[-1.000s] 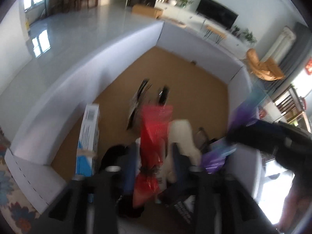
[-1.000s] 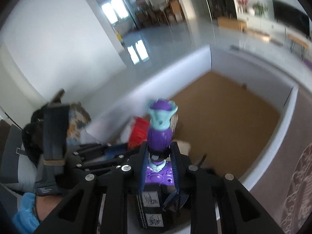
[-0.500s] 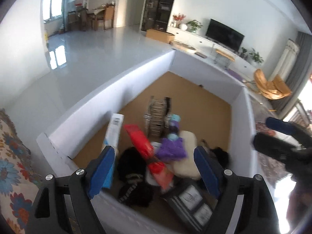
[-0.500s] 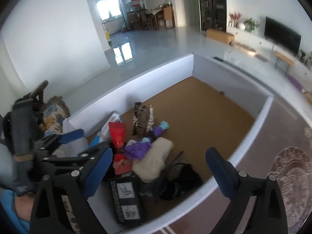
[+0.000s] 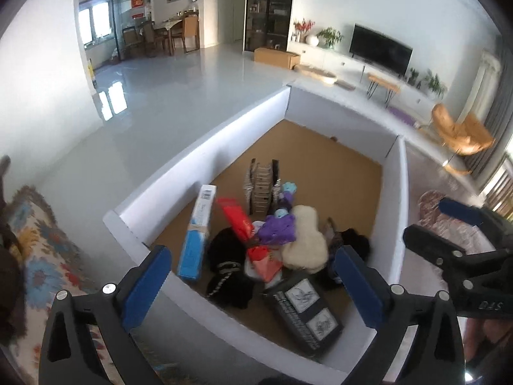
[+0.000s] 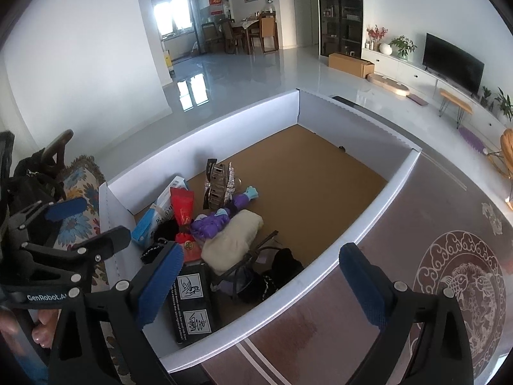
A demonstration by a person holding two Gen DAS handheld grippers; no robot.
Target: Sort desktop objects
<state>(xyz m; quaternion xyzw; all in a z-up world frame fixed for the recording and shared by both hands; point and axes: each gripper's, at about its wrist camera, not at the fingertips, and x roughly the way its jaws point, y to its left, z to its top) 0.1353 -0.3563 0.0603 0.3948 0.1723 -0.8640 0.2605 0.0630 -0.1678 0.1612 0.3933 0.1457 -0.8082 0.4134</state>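
Observation:
A white-walled box (image 5: 205, 147) (image 6: 378, 211) with a brown floor holds a pile at its near end: a red pouch (image 5: 239, 221) (image 6: 182, 208), a purple toy (image 5: 278, 229) (image 6: 213, 224), a cream cloth (image 5: 304, 240) (image 6: 235, 239), a blue and white carton (image 5: 197, 234) (image 6: 150, 218), a black printed box (image 5: 304, 314) (image 6: 192, 304), black fabric (image 5: 227, 256) and a hair clip (image 5: 261, 186) (image 6: 219, 186). My left gripper (image 5: 253, 285) is open and empty above the box's near edge. My right gripper (image 6: 266, 285) is open and empty above the near right wall.
A flowered cushion (image 5: 41, 240) (image 6: 77, 205) lies left of the box. A patterned brown tabletop (image 6: 449, 272) lies to the right. The far half of the box floor (image 6: 304, 166) is bare. The other gripper shows in each view, the right one (image 5: 465, 256) and the left one (image 6: 51, 250).
One second ago my left gripper was shut on the red pouch and my right on the purple toy. Both have opened, left them on the pile, and pulled back and up.

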